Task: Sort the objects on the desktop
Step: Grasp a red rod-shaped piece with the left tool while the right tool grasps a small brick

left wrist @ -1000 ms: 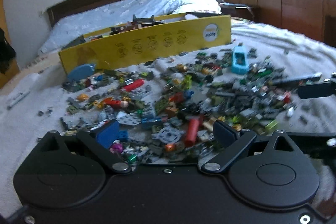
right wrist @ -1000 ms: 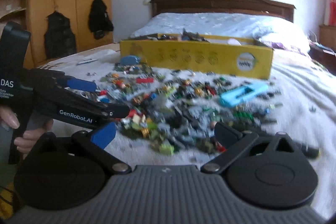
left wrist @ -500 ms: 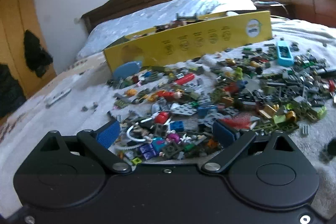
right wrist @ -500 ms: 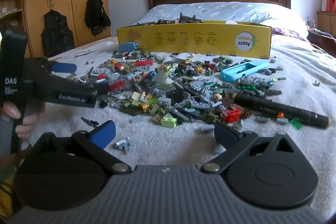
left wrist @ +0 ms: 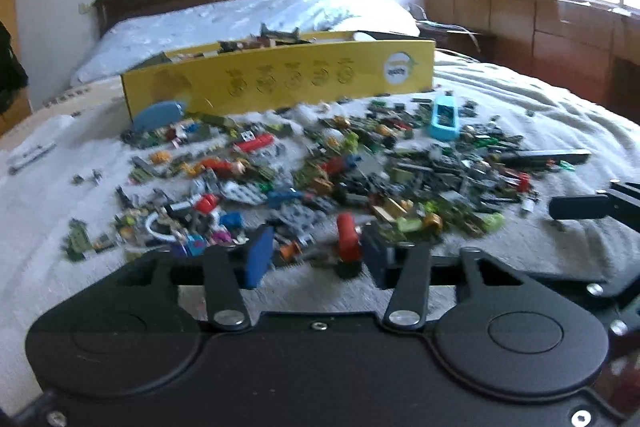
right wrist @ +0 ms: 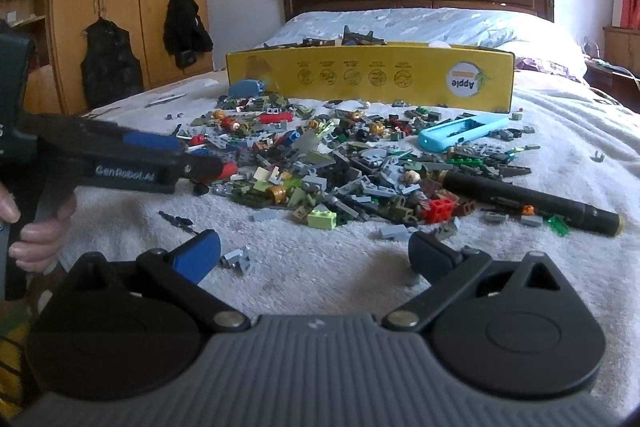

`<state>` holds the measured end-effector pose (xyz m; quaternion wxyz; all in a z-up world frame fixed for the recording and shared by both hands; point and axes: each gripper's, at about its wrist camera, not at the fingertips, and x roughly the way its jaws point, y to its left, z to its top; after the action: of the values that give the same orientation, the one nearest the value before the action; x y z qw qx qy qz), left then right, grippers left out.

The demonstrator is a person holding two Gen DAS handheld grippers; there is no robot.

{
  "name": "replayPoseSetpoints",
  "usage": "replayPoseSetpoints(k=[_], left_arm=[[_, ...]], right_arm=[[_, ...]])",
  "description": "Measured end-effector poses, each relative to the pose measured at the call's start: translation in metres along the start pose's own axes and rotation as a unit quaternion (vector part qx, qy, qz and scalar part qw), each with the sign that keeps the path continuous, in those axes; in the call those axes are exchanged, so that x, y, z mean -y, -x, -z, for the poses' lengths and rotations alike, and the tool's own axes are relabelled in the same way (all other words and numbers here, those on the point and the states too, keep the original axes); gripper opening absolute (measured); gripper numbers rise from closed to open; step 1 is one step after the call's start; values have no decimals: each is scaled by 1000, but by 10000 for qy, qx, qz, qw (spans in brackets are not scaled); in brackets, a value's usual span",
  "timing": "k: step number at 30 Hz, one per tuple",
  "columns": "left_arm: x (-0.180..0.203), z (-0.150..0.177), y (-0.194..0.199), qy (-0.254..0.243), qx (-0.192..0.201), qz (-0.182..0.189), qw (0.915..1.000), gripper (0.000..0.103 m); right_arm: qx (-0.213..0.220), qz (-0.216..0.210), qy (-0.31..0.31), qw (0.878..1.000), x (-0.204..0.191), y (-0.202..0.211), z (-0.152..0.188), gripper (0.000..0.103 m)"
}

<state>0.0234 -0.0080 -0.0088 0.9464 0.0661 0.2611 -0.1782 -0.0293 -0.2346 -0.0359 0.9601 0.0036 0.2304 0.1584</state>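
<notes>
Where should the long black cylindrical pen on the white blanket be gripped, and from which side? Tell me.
Grip the long black cylindrical pen on its bare barrel near the yellow-tipped end, from above, jaws across its width. It lies flat on the white blanket, and loose plastic bricks crowd its other end.

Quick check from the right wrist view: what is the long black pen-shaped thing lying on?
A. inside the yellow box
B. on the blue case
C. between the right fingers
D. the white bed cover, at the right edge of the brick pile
D: the black pen-shaped tool lies on the white bed cover beside the brick pile, well short of the yellow box.
</notes>
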Motion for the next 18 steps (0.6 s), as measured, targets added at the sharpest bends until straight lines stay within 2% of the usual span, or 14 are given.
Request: replayPoseSetpoints(k=[4,7,12,15,17,18], left_arm=[[9,4,0,-114,-66,275,9995,22],[15,5,-5,-40,-114,475,9988,21],[25,2,-1,76,-149,1174,9929,23],[27,1,4,-28,-62,1111,9938,28],[25,1,6,-64,40,931,9956,39],[23,2,6,-81,91,828,9965,40]], right_arm=[[-1,36,-89,10000,4,2,2,103],[-14,30,-199,9998,8,2,4,103],[-10,49,-180,9998,8,4,4,103],[-3,26,-209,9998,9,4,4,103],[8,12,-234,9997,9,4,5,103],[11,11,-234,9997,9,4,5,103]])
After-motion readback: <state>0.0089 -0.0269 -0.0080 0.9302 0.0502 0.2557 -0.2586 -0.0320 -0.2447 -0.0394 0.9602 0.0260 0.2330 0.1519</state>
